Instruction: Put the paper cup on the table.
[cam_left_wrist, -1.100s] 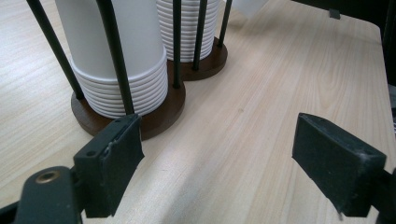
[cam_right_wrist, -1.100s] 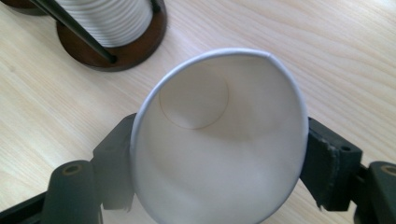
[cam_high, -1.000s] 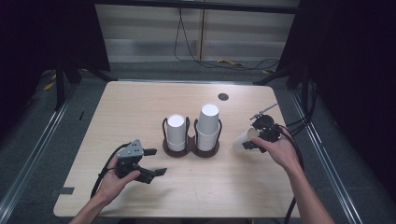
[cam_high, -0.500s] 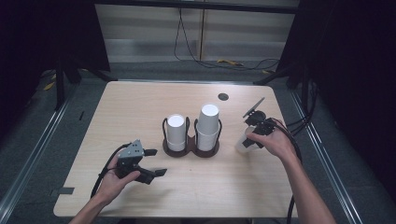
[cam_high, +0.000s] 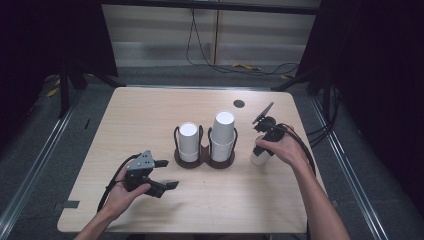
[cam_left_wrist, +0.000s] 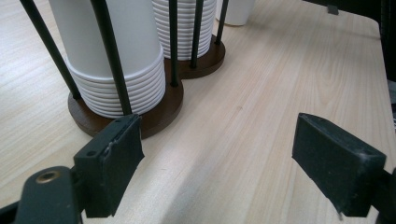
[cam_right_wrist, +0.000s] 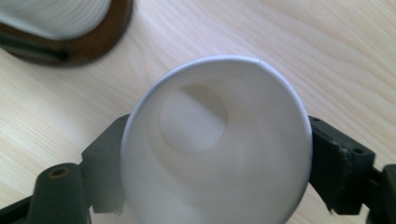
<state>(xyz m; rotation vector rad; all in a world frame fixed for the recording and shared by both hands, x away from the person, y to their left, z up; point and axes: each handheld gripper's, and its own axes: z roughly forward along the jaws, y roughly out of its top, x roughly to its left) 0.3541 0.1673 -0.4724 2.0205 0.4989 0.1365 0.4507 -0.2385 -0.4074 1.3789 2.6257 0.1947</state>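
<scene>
Cup (cam_right_wrist: 215, 144) upright on table (cam_high: 150, 115), beside cup holder (cam_high: 205, 159).
Right gripper (cam_right_wrist: 215, 154) jaws just opening around it, seemingly loosened; left gripper (cam_left_wrist: 233, 172) wide open, empty.

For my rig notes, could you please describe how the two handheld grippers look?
Both are black. The left gripper carries a grey three-cornered plate on top and trails a black cable; its jaws end in blocky black pads. The right gripper also trails black cables. No sleeves show.

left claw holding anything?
No, the left claw stands open over bare wooden table, beside the white paper cup stacks.
</scene>
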